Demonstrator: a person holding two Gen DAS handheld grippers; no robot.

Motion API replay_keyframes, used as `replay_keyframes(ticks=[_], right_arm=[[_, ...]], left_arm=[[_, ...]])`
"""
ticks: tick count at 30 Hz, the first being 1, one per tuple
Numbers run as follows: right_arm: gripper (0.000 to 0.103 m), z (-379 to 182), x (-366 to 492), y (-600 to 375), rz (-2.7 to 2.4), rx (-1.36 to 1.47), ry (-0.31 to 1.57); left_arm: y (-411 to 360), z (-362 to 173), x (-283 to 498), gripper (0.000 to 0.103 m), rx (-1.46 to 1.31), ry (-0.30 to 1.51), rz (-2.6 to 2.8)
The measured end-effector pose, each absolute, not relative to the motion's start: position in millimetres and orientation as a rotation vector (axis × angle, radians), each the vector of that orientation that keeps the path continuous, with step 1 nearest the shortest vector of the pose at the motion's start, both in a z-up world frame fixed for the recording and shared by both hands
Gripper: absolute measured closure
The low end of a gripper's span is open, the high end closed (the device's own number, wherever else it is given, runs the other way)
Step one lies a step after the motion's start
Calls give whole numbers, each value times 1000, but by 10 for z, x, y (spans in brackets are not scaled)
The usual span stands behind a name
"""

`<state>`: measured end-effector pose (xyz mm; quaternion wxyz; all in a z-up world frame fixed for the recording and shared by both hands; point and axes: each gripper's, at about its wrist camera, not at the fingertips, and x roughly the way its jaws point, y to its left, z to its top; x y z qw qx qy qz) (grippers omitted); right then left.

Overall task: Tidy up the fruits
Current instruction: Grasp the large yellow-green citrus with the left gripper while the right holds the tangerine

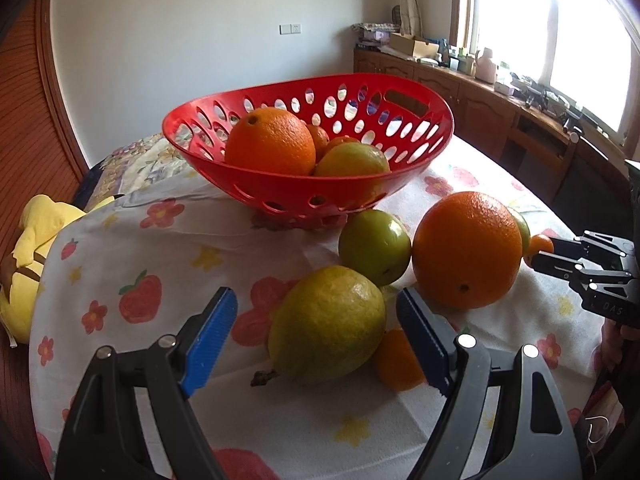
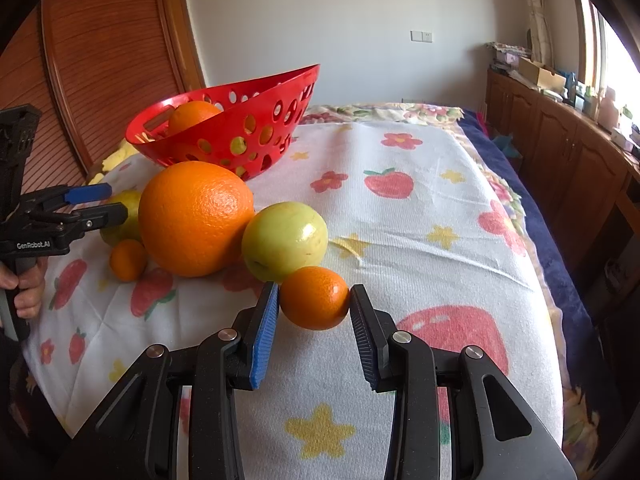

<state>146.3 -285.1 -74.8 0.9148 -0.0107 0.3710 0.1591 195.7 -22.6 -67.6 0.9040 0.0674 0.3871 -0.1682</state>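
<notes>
A red perforated basket holds an orange and several other fruits. On the cloth lie a yellow-green lemon, a green apple, a big orange and a small tangerine. My left gripper is open with its blue pads either side of the lemon. My right gripper has its pads touching both sides of a small tangerine beside a pale green apple.
The fruit lies on a white cloth with strawberry and flower prints over a bed. A yellow plush toy lies at the left edge. A wooden cabinet with clutter runs under the window at the right.
</notes>
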Motion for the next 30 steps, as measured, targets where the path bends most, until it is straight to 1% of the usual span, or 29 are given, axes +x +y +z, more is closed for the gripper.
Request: replay_keyframes(ticks=[7,8,9,11,20,30], right_arm=[[67,-747,1463,-2856,327,-25,762],[67,-749,1459,-2853,327,-25,762],[67,-748,1461,-2855,327,-25,762],[67,-750,1460,-2852,327,-25,762],[67,-752,1459,-2850,327,-25,762],[67,-763,1458,-2845,327,-27,763]], left_arm=[[-204,-775,1967,22,118,837,-362],[-190,-778,1960,25,104,840,-371],[-189,-781,1962,32,96,842,-378],[-180,-784,1948,38,81,845,-398],[-129,-752,1866,40,102,807,-352],[-90,-519,1752,40,85,739,-338]])
